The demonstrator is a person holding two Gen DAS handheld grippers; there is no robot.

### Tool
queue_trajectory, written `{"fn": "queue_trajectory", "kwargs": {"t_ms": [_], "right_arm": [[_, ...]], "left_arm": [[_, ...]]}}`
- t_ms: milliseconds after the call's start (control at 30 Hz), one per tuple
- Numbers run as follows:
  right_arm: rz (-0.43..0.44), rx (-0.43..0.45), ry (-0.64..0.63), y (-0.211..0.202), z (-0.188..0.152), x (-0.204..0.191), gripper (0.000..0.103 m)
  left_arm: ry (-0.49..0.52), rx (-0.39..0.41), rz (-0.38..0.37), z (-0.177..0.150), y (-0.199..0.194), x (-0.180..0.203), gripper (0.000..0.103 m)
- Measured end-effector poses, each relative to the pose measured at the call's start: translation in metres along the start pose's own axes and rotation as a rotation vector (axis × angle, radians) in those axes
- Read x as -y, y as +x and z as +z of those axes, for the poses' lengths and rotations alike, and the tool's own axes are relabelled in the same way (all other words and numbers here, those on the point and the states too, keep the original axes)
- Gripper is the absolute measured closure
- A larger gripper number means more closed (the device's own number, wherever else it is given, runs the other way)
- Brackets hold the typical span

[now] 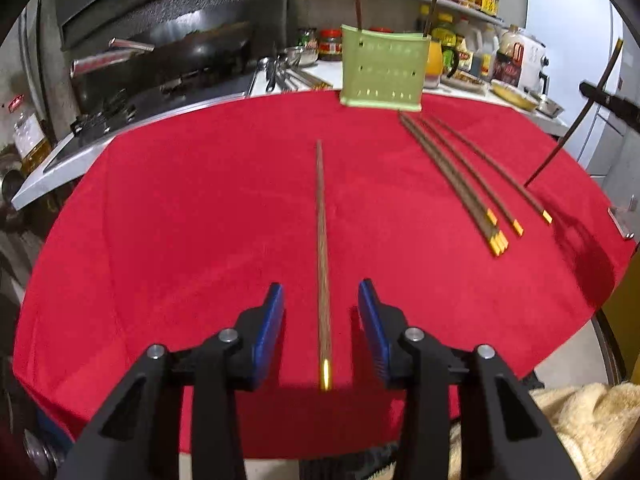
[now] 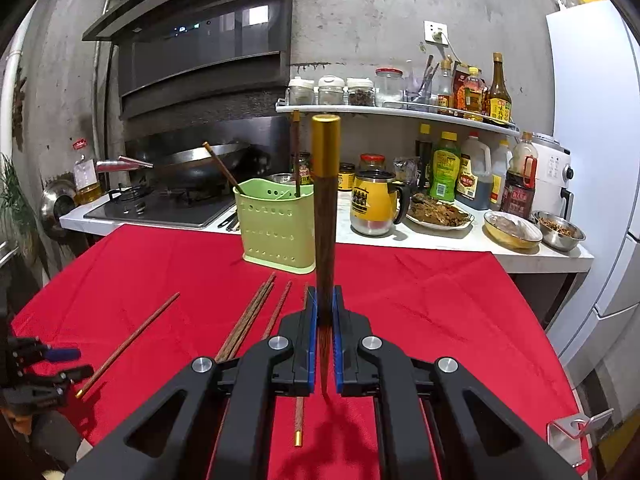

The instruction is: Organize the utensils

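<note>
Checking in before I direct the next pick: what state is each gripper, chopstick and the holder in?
Left gripper: open, straddling a lone chopstick lying flat.
Right gripper: shut on an upright chopstick.
Green holder: upright, two chopsticks inside.
Loose chopsticks: lying on red cloth.

This was a home kitchen. Beyond the right tongs (image 2: 325,300), a range hood (image 2: 208,36) hung on a bare concrete wall above a wok (image 2: 200,164) on a gas hob (image 2: 160,204). Further right, a wall shelf (image 2: 392,114) carried spice jars and sauce bottles, with oil and vinegar bottles, a yellow mug (image 2: 374,204) and dishes of food on the white bench (image 2: 440,240) beneath it. A white fridge (image 2: 592,152) stood at the far right. Just ahead of the tongs, a green utensil holder (image 2: 276,224) with chopsticks stood on a red cloth (image 2: 440,312).
</note>
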State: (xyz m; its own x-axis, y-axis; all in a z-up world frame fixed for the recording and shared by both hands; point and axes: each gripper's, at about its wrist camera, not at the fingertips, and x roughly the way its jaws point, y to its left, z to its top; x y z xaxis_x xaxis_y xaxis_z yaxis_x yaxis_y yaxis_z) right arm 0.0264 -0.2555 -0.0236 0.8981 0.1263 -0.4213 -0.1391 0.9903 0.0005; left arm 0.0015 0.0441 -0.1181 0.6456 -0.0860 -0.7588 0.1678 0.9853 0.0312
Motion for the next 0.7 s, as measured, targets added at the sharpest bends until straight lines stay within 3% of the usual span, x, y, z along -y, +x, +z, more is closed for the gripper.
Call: {"fn": "queue_trajectory", "kwargs": {"t_ms": [100,233,267,300,400,700], "right_arm": [[0.002,0.003,0.000,-0.002,-0.002,-0.001,0.096],[0.001,0.001,-0.001,-0.003,-0.002,-0.001,0.096],[0.002,0.001,-0.001,-0.003,-0.002,-0.001,0.096],[0.001,0.002,-0.001,-0.003,-0.003,-0.001,0.096],[0.001,0.003,0.005,-0.003,-0.003,-0.001,0.096],[-0.002,0.011,0.021,-0.010,-0.003,-0.001,0.096]], "left_arm": [[0.005,-0.038,0.013,-0.012,0.005,0.003,0.078],[0.018,-0.037,0.050,-0.019,0.000,0.008,0.085],[0.023,-0.037,0.062,-0.021,-0.001,0.008,0.094],[0.040,-0.038,0.087,-0.022,-0.002,0.009,0.096],[0.038,-0.021,0.058,-0.017,-0.005,0.008,0.096],[-0.014,0.296,0.024,0.048,-0.067,-0.009,0.096]]}}
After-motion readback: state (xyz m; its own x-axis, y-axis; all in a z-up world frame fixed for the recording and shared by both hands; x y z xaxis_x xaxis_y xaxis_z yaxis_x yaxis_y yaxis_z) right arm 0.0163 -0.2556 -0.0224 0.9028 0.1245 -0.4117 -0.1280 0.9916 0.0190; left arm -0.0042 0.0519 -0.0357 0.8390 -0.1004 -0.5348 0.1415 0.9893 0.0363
